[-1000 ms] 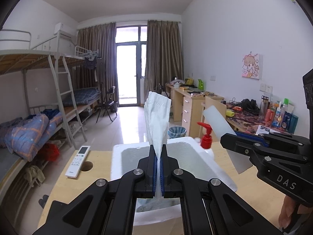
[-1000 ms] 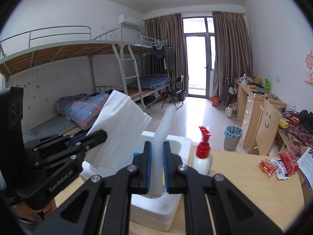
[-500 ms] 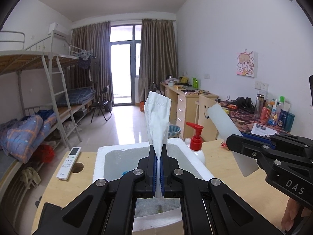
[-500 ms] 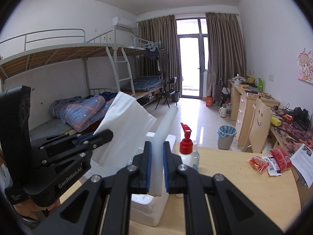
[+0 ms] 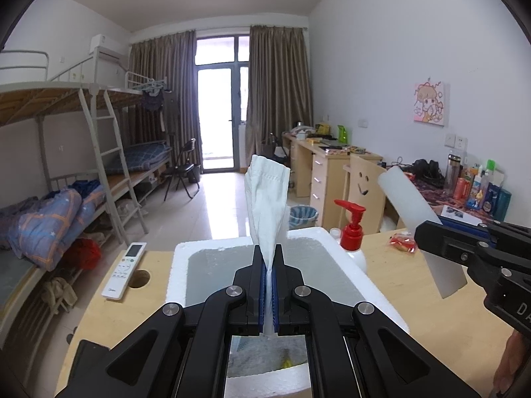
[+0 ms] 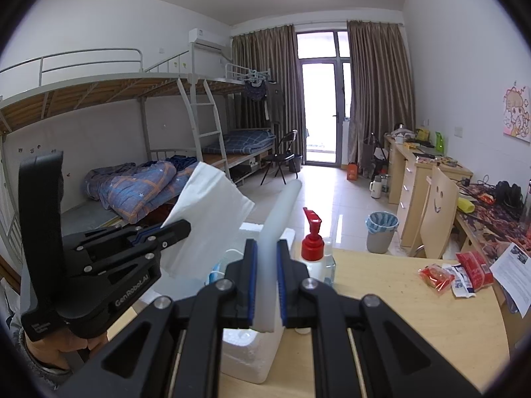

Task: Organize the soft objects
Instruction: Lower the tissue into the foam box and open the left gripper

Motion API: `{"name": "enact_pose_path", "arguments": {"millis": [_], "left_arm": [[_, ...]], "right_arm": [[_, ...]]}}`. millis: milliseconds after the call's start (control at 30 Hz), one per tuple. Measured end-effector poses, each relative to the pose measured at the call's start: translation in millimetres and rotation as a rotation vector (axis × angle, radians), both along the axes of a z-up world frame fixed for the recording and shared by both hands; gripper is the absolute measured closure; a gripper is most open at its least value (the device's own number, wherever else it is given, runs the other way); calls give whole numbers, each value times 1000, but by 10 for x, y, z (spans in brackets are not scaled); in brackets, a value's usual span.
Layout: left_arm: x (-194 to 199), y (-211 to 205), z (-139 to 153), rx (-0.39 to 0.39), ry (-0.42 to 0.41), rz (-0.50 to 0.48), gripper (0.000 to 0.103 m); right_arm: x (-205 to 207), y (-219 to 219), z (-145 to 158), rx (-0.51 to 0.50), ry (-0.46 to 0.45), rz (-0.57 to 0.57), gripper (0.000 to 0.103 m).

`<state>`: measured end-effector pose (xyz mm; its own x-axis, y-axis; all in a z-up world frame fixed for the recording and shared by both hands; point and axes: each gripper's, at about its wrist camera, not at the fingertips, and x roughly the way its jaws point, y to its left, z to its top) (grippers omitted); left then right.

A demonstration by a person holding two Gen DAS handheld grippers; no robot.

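My left gripper (image 5: pixel 268 265) is shut on a folded white paper tissue (image 5: pixel 267 199) that stands upright above the white foam box (image 5: pixel 335 242). It also shows in the right wrist view (image 6: pixel 159 232) with the tissue (image 6: pixel 209 212). My right gripper (image 6: pixel 265 265) is shut on a white foam tube (image 6: pixel 282 209), held tilted beside the box (image 6: pixel 252 355). In the left wrist view the tube (image 5: pixel 415 215) and right gripper (image 5: pixel 431 235) are at the right. Something blue (image 6: pixel 215 270) lies in the box.
A red-topped pump bottle (image 5: pixel 351 232) stands by the box's far right corner on the wooden table (image 5: pixel 415 305). A remote (image 5: pixel 124 270) lies near a cable hole on the left. Red snack packets (image 6: pixel 454 273) and papers lie on the right. Bunk beds and desks stand behind.
Both grippers have drawn back and up from the box, each keeping its hold. The box and bottle now sit lower and further away in both views.
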<state>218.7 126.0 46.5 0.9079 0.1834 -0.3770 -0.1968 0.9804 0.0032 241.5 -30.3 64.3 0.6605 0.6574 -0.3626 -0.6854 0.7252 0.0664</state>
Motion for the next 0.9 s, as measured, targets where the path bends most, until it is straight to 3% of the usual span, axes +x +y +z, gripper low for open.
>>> {"name": "enact_pose_path", "arguments": {"millis": [133,233,267,300,367,467,500,567,900], "left_arm": [[-1,4,-10,1,-1,9,99],[-7,23,-17,4,0,17,89],[-12,16,-11,0,-2,22,71],[-15,30,-9,-5,-4,24,45],[-38,46,-3,-8,-20,39,24],[-96,51,35,3,-54,59,21],[-98,59,37,2,-54,54,12],[-92,65,32,6,-50,54,4],[-178,80,54,-9,-74,46,4]], "right_arm": [[-7,11,-13,-3,-2,-5,89],[-6,10,-15,-2,-3,-8,89],[-8,9,-15,-1,-3,-8,89],[-8,5,-16,1,-4,-7,89],[-21,11,-2,4,-6,-9,89],[-17,1,3,5,-8,-10,89],[-14,-3,4,6,-7,-12,89],[-16,-3,2,6,-7,-12,89],[-23,-8,8,1,-11,-6,89]]}}
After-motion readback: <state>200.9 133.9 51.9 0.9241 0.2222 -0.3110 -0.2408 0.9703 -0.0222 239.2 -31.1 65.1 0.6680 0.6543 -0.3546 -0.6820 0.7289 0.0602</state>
